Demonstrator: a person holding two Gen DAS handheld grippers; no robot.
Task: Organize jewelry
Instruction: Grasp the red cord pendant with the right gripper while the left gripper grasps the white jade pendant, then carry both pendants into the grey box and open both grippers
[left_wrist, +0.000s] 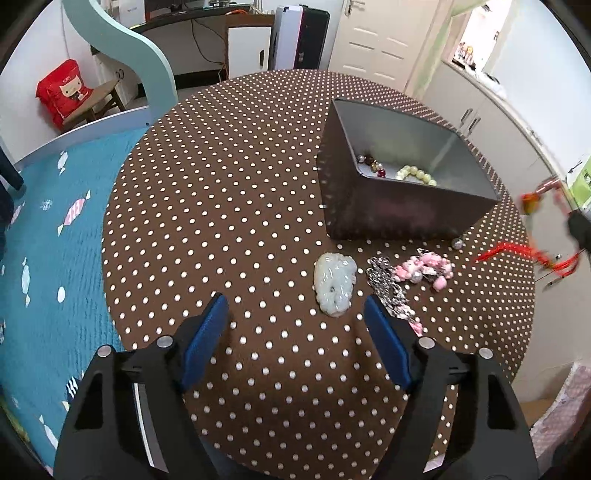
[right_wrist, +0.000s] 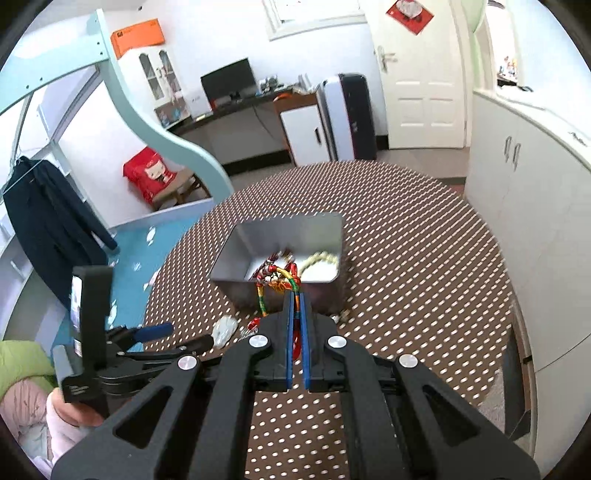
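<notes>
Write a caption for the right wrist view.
Right gripper shut on a red braided cord, above the metal box.

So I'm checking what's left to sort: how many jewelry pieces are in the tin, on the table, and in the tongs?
In the tin: 2, dark bead bracelet and cream bead bracelet
On the table: 2, jade pendant and pink bead chain
In the right tongs: 1, red braided cord
Total: 5
</notes>
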